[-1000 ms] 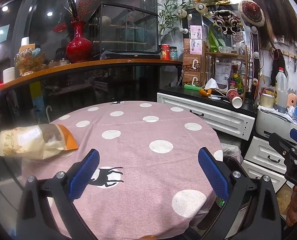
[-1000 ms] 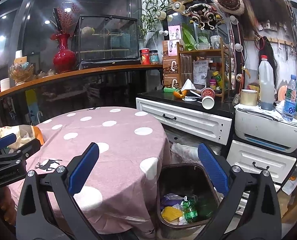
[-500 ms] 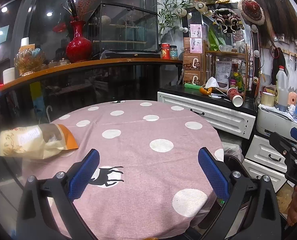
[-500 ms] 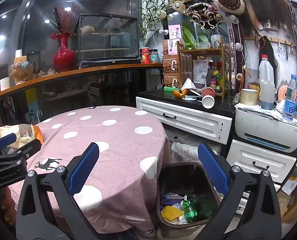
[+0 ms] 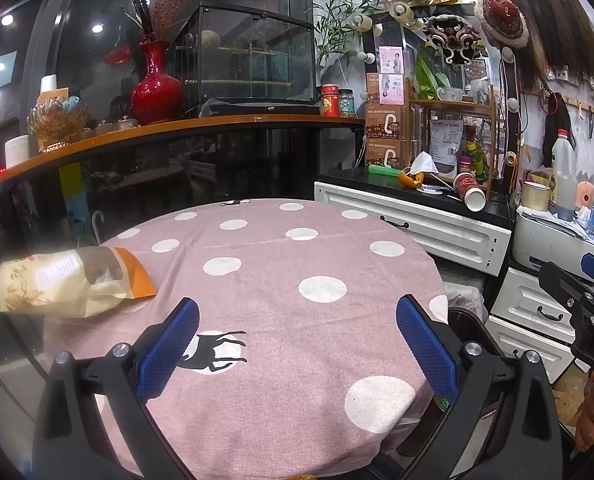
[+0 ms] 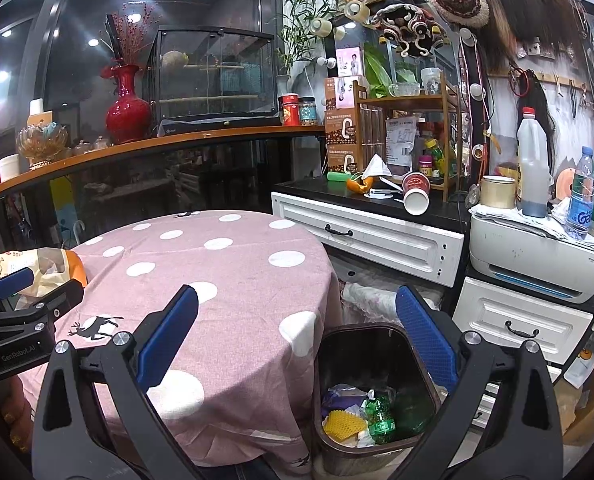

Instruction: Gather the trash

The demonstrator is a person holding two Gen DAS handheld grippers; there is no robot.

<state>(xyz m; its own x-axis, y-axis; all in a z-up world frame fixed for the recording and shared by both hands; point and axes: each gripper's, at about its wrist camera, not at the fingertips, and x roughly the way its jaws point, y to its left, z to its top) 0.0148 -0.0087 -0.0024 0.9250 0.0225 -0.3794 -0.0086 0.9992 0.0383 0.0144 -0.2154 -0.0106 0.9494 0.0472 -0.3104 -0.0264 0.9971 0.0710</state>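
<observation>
A yellow and orange snack bag (image 5: 73, 280) lies on the left edge of the round pink dotted table (image 5: 297, 264); it also shows in the right wrist view (image 6: 37, 268). My left gripper (image 5: 297, 344) is open and empty over the table's near side, right of the bag. My right gripper (image 6: 297, 340) is open and empty, above the table's right edge and a dark trash bin (image 6: 377, 392) that holds a green bottle, yellow mesh and wrappers. A tipped paper cup (image 6: 415, 194), an orange peel (image 6: 359, 185) and a face mask (image 6: 377, 166) lie on the black counter.
White drawer cabinets (image 6: 377, 236) and a printer (image 6: 537, 264) stand right of the table. A wooden shelf (image 5: 177, 128) behind carries a red vase (image 5: 155, 88) and a glass case. Bottles (image 6: 531, 164) stand on the printer.
</observation>
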